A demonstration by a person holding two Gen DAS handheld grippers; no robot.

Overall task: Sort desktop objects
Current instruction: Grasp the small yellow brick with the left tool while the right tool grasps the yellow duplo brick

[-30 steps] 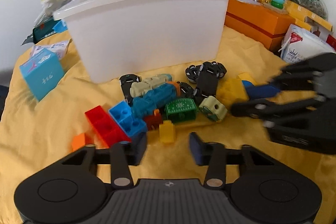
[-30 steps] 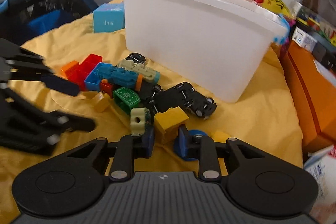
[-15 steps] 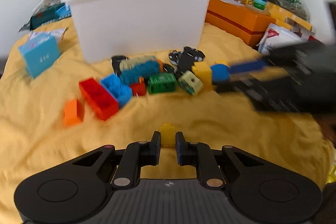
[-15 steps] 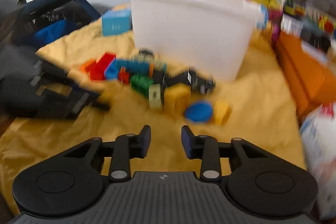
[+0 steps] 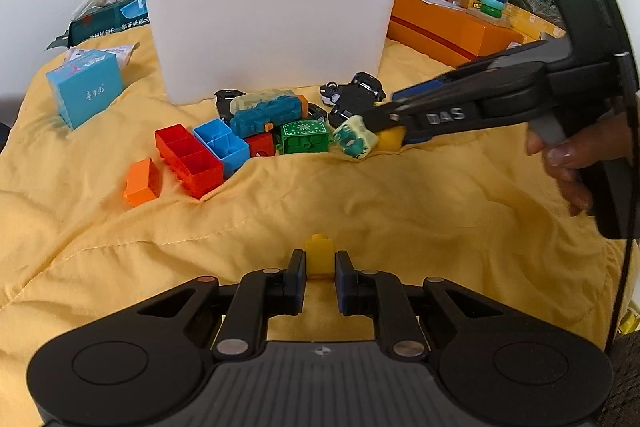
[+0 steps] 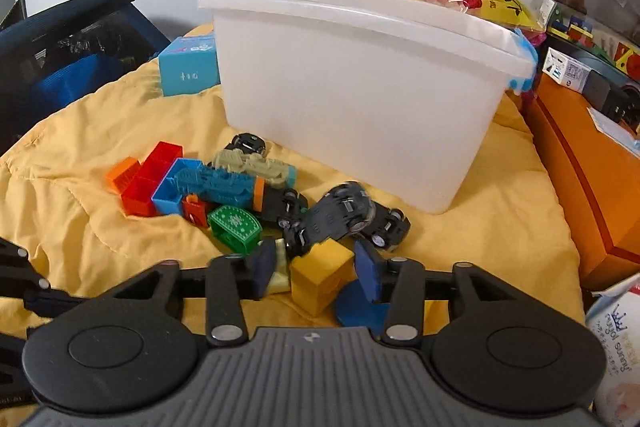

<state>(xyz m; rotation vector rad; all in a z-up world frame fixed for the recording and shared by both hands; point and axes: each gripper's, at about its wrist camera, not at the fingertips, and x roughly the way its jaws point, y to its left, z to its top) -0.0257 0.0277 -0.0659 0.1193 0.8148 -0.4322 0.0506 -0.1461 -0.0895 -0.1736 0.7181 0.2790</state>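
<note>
Meanwhile the left gripper [image 5: 319,269] was clamped on a small yellow brick [image 5: 319,254], held above the yellow cloth [image 5: 360,203] near its front edge. The right gripper [image 6: 316,273] had just been widening, pads astride a yellow block [image 6: 320,277] without pressing, in the toy pile before the white bin [image 6: 360,87].

Left gripper [image 5: 319,269] jaws are clamped tight; right gripper [image 6: 316,269] jaws have just been opening.

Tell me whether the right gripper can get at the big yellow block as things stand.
Probably yes: the right gripper already has its jaws open on either side of the yellow block, nothing between. The cream toy crowds one side.
</note>
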